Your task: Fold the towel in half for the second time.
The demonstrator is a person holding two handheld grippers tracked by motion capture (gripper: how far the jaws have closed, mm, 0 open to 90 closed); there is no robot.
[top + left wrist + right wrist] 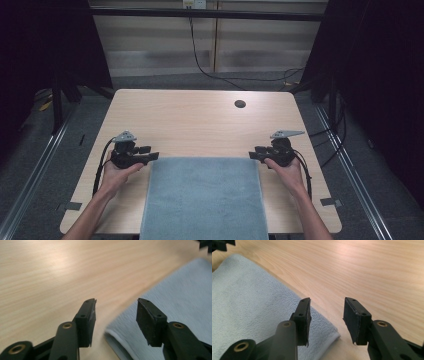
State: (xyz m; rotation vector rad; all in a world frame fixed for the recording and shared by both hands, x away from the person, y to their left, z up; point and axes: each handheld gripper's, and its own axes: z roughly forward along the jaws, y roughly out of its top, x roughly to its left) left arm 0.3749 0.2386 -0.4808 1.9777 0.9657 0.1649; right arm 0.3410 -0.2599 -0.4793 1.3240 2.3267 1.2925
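Both pairs of fingers stand wide with nothing between them: left gripper (150, 156) at the towel's (205, 197) far left corner, right gripper (256, 154) at its far right corner. The towel lies flat at lower centre of the bench (200, 120). Pinch both corners evenly, low. Only a grommet hole (240, 104) lies beyond; nothing obstructs.

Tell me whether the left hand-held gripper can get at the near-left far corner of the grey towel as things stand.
Probably yes. The left hand-held gripper hangs right at the towel corner, jaws open with nothing between them, and only bare table lies around it.
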